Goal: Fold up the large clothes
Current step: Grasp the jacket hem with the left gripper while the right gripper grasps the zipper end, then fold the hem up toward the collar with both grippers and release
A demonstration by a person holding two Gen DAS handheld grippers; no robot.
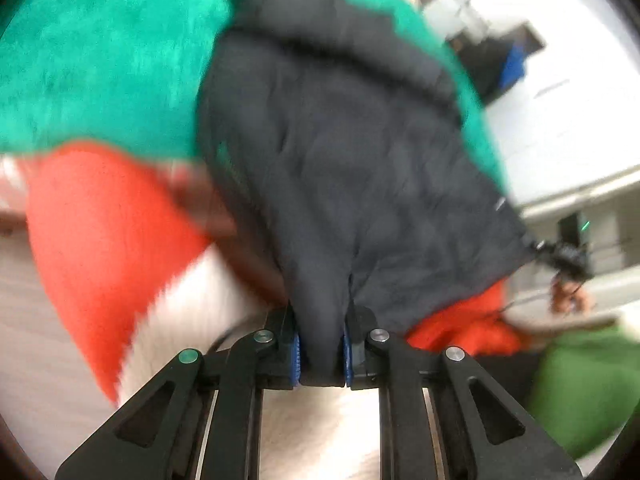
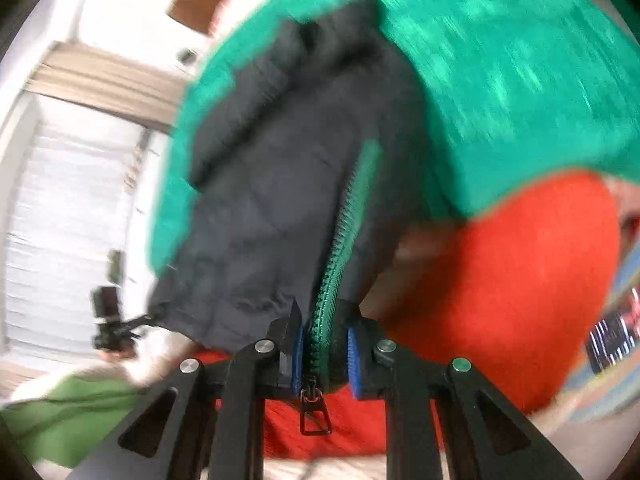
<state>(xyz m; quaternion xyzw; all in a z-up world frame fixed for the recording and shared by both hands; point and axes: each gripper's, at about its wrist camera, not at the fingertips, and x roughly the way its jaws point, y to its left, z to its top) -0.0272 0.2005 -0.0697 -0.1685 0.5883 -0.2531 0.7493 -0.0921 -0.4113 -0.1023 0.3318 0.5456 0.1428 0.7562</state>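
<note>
Blue pads of the left tool (image 1: pixel 321 354) pinch a dark hem fold of the jacket (image 1: pixel 340 140); the right tool (image 2: pixel 325 354) clamps its green zipper (image 2: pixel 340 256) edge. Both hold the garment lifted above the bed (image 1: pixel 48 320). Soft, bulky and light, it should drape freely; hem corners look the surest hold.

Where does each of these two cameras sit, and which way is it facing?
Left wrist view: sits on the left gripper, looking along its fingers at the dark padded jacket lining pinched between the blue pads; no hand shows.
Right wrist view: sits on the right gripper, facing the green zipper edge it clamps, black zipper pull dangling below; no hand shows.
Shared: the same jacket with teal fleece outer and orange fleece panel, over a pale surface.
</note>
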